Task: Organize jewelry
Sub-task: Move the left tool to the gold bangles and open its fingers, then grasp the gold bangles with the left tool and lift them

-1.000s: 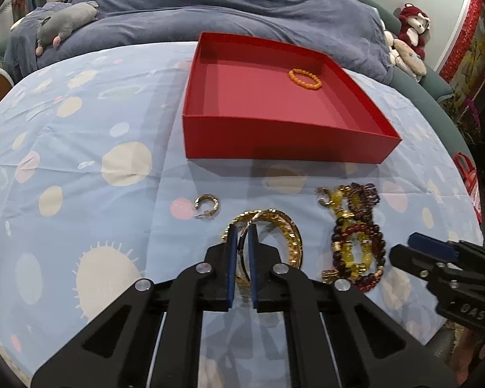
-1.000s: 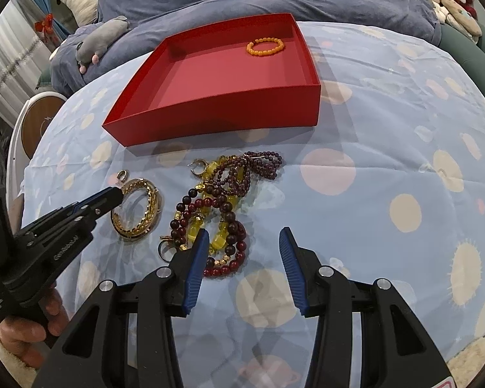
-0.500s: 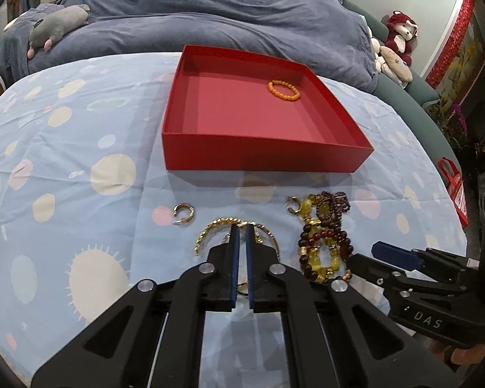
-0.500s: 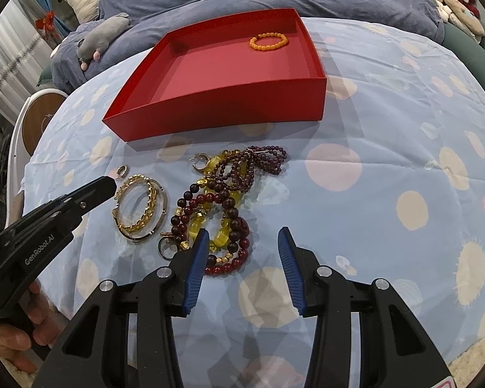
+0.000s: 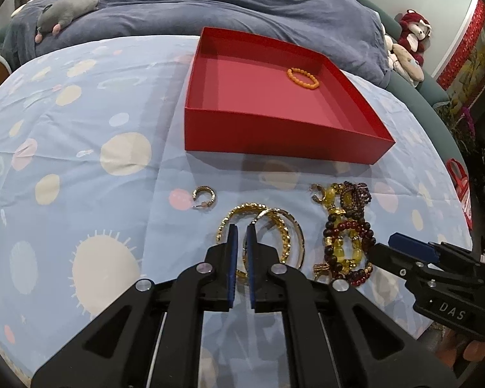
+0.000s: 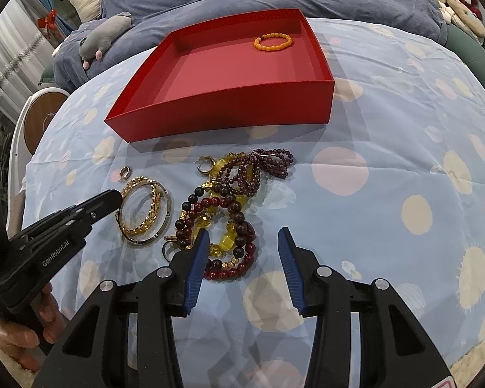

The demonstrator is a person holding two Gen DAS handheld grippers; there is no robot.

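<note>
Your left gripper (image 5: 242, 230) is pinched nearly closed on the rim of the gold bangles (image 5: 276, 236), at their 9 o'clock side; a thin gold edge runs between the blue pads (image 5: 232, 252). In the right wrist view its black tip (image 6: 111, 201) meets the same edge of the bangles (image 6: 145, 210). Whether the bangles have left the cloth cannot be told.

Your right gripper (image 6: 241, 245) stands about half open and holds nothing. Its left pad sits just at the 7 o'clock edge of the pile of dark red and yellow bead bracelets (image 6: 229, 207), with only blue spotted tablecloth (image 6: 388, 148) between the jaws.

A small gold hoop earring (image 5: 204, 196) lies at 10 o'clock of the bangles, apart from them. A second hoop earring (image 5: 318, 193) touches the bead pile's 11 o'clock corner. At 12 o'clock beyond everything sits the red tray (image 5: 274, 142), with one orange bead bracelet (image 5: 303, 78) resting near its far right corner.

Against a second ago, your left grip has stayed closed on the bangles, and they have shifted a little: their rings now fan out to the right of your pads. Your right gripper has kept its place and its opening.
</note>
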